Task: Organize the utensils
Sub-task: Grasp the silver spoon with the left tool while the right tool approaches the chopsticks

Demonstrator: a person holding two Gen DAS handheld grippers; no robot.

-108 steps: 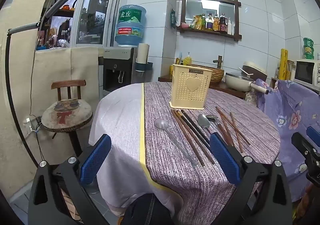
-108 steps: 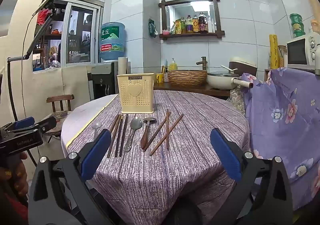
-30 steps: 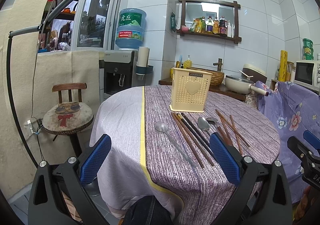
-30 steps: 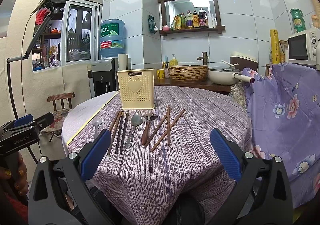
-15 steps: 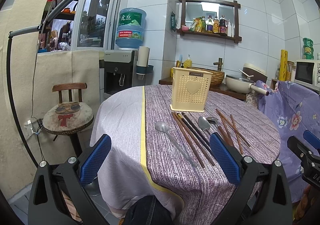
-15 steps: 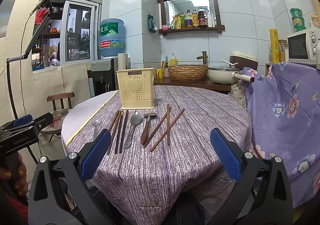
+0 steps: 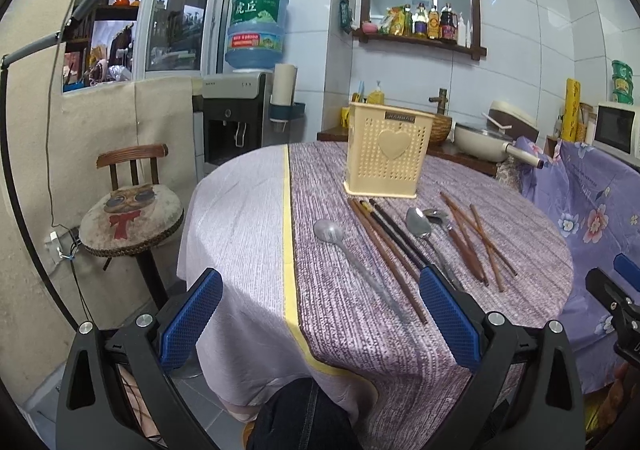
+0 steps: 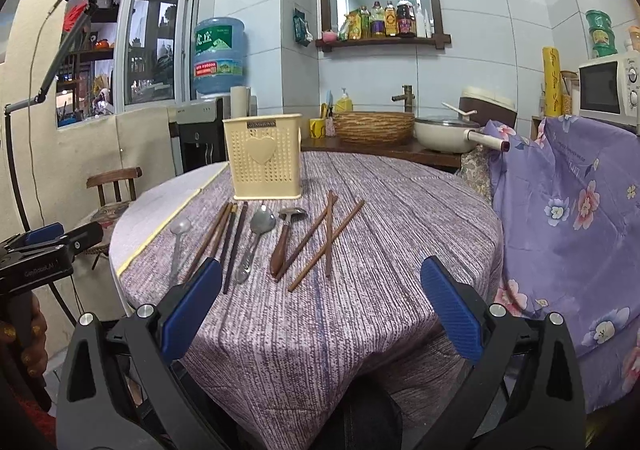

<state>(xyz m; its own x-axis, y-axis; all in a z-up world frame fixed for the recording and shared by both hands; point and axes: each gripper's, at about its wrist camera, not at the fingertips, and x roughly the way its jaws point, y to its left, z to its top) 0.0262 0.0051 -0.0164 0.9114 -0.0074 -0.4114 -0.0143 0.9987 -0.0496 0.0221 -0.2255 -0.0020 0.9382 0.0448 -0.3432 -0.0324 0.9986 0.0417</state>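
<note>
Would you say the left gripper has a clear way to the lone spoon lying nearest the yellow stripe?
Probably yes: the left gripper is open and empty, and the spoon lies apart from the chopsticks with only bare cloth before it.

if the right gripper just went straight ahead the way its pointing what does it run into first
Probably the purple striped tablecloth near the table's front edge: the right gripper is open, empty, and looks slightly down over it. Further along that line lie the loose brown chopsticks, then the cream utensil basket. Depth is hard to judge through the fisheye.
</note>
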